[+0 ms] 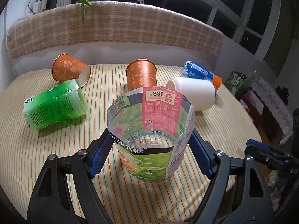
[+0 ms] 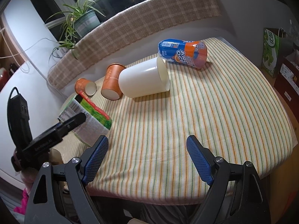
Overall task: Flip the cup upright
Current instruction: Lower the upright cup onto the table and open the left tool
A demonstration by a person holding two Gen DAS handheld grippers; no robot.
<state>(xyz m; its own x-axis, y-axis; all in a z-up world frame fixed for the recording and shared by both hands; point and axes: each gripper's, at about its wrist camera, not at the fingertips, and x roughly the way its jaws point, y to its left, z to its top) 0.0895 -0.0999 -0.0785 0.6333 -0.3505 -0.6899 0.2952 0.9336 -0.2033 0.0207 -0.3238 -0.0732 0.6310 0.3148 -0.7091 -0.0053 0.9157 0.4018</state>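
My left gripper (image 1: pixel 151 140) stands around a clear cut-bottle cup with a green and pink label (image 1: pixel 151 130), which stands upright with its mouth up on the striped cloth; the blue pads touch its sides. The same cup shows at the left in the right wrist view (image 2: pixel 89 115). My right gripper (image 2: pixel 147 158) is open and empty above the near edge of the table. A white cup (image 1: pixel 194 95) (image 2: pixel 142 82) lies on its side. An orange cup (image 1: pixel 141 74) (image 2: pixel 112 84) stands mouth down. Another orange cup (image 1: pixel 71 71) (image 2: pixel 86 85) lies on its side.
A green cut-bottle cup (image 1: pixel 54 106) lies on its side at the left. A blue and orange one (image 1: pixel 200 73) (image 2: pixel 184 53) lies at the back right. The striped table cloth (image 2: pixel 205 112) ends at a checked bench back (image 1: pixel 112 28). Boxes (image 2: pixel 271 52) stand to the right.
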